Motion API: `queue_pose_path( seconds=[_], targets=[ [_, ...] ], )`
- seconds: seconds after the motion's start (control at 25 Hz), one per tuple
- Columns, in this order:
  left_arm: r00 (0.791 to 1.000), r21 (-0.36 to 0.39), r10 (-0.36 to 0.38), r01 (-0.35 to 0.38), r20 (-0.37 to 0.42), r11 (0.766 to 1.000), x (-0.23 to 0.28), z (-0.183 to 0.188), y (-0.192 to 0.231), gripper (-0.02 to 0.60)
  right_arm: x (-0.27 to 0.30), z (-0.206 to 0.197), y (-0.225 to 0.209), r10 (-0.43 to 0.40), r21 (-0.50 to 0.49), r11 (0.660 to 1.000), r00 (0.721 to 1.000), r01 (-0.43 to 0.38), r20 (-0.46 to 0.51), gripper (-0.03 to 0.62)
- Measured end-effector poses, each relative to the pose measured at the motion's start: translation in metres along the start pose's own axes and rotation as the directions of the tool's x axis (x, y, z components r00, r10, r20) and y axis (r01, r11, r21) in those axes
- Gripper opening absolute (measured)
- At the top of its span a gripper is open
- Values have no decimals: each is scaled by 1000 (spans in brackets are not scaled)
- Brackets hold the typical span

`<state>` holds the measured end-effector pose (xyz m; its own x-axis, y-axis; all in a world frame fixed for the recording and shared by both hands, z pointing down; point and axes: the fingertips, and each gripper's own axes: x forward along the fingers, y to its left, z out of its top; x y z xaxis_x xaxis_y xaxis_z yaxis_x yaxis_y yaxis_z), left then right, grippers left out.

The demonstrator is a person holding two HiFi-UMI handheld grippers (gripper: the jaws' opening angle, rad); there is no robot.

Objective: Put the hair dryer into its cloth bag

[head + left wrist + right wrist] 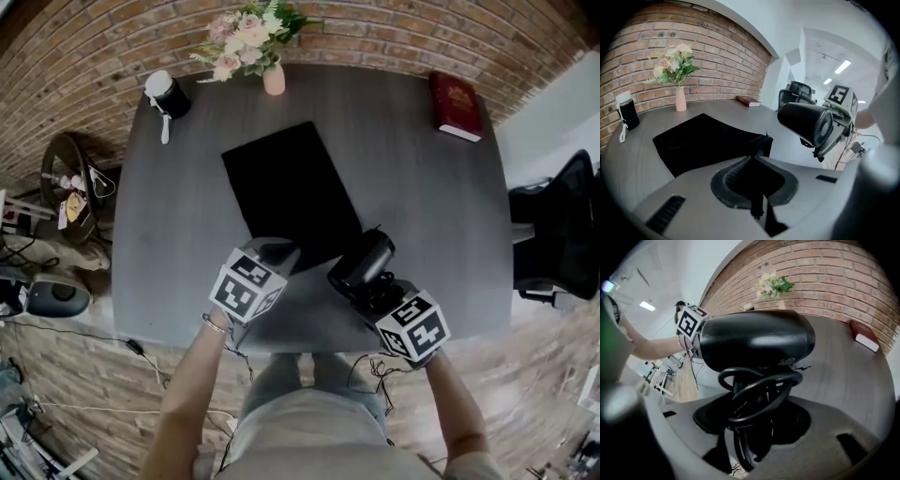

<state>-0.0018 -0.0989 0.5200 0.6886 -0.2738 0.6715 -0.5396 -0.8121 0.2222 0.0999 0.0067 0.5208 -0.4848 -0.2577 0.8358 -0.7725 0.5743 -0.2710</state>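
From the head view, a flat black cloth bag (pixel 291 187) lies mid-way on a grey wooden table (pixel 422 187), with the left gripper (pixel 279 253) at its near edge and the right gripper (pixel 373 286) lifting a black hair dryer (pixel 364 262) just beside it. The left gripper view shows its jaws pinched together on the bag's hem. The right gripper view shows its jaws clamped around the dryer's handle, wrapped in coiled black cord (pixel 759 390).

bag (pixel 291 192): flat on mid-table (pixel 422 206), near edge in left gripper (pixel 281 251)
dryer (pixel 361 265): in right gripper (pixel 370 291), just right of bag's near corner
vase (pixel 274 79): far edge, behind bag
book (pixel 456 105): far right corner
canister (pixel 167 94): far left corner
chair (pixel 562 225): right of table
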Motion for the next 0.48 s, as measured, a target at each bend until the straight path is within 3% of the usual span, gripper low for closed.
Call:
queue_pose_path(
  seconds=[0.2, 0.48],
  targets=[
    [1000, -10, -1, 1, 20, 1000, 0, 6, 1, 15, 16, -2, 16, 67, -72, 995, 995, -72, -74, 233],
    [1000, -1, -16, 16, 21, 1000, 0, 6, -1, 15, 32, -18, 28, 120, -175, 971, 967, -161, -223, 235]
  ],
)
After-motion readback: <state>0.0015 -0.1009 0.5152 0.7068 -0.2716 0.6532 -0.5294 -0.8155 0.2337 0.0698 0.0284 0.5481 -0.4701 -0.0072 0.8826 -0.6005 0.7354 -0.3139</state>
